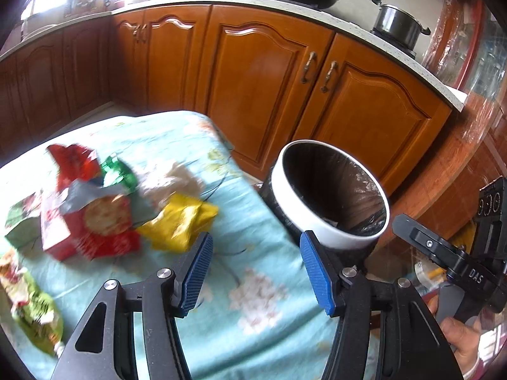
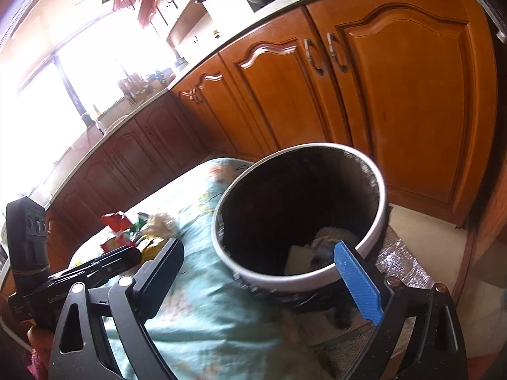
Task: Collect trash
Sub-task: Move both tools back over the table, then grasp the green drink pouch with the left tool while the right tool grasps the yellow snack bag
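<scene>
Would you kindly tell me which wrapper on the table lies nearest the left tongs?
The yellow wrapper: it lies just beyond the left tongs' left pad, while the red and green wrappers sit farther left.

Table cover (image 1: 240, 247): thin cloth, pale blue floral print, matt, lightly creased.
Snack wrappers (image 1: 104, 215): crinkled foil or plastic film, glossy; blurred, so which one is uncertain.
Yellow packet (image 1: 180, 221): same shiny film.
Waste bin (image 1: 320, 224): smooth white rim, probably plastic, semi-gloss; black plastic liner (image 2: 301, 196) inside, thin and wrinkled, with sheen.
Left gripper (image 1: 255, 270): matt black plastic frame, bright metal pivot pins, ribbed blue rubbery pads (image 1: 317, 272).
Cabinet doors (image 1: 253, 72): varnished orange-brown wood, glossy; handles (image 1: 309, 66) aged metal.
Countertop (image 1: 364, 38): speckled stone look, polished.
Pot (image 1: 397, 20): shiny metal.
</scene>
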### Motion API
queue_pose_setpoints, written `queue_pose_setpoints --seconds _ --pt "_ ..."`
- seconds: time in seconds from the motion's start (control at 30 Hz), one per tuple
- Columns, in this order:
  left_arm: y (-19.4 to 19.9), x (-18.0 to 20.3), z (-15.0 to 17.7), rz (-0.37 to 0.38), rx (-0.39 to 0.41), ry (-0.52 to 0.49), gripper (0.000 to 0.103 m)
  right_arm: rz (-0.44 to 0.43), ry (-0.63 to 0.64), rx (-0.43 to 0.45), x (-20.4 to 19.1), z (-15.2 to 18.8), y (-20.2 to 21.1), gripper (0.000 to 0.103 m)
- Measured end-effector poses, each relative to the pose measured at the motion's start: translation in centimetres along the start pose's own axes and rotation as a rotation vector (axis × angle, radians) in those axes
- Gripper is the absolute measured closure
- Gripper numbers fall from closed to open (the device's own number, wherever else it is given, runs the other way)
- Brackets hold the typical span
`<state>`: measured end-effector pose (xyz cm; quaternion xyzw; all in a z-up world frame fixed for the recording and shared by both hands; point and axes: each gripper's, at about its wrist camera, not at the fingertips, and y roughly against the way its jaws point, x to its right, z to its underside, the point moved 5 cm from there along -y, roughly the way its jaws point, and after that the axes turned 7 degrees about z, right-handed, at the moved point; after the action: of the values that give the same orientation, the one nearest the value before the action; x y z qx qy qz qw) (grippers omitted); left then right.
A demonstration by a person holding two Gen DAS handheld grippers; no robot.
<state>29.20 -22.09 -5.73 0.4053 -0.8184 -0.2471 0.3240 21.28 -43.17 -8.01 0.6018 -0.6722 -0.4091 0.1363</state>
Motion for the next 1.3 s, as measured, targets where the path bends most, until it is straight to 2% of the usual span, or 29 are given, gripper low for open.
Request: queue_pose_setpoints --seconds 0.23,0.57,0.77,0.9,1.07,1.2,1.3 --pt "4.5 -3.1 2.5 -0.048 0.019 0.061 0.046 -0.07 0.033 -0.038 -4.5 2.6 0.2 0.005" --pt "10.1 -8.0 5.8 -0.114 0.051 0.185 0.046 -0.124 0.122 -0.102 -10.4 6.2 -1.1 0.005" --pt "13.2 -10.7 6.9 -0.16 0.086 0.258 0.046 -0.143 0.159 -0.116 -12.7 6.7 -2.1 0.005" --pt "14.9 -13.0 7.6 -0.197 0.1 0.326 0.04 -0.146 0.169 -0.12 -13.7 6.4 -3.2 0.005" --pt "15.7 -15.2 7.9 -0.223 0.095 0.413 0.038 -0.15 0.172 -0.133 -14.4 5.9 -4.5 0.005" --pt "15.6 -16.5 7.9 -0.249 0.086 0.464 0.026 -0.15 0.176 -0.142 -14.8 5.7 -5.6 0.005" --pt "14.7 -17.4 7.6 -0.237 0.071 0.502 0.026 -0.146 0.181 -0.153 -14.9 5.5 -6.4 0.005"
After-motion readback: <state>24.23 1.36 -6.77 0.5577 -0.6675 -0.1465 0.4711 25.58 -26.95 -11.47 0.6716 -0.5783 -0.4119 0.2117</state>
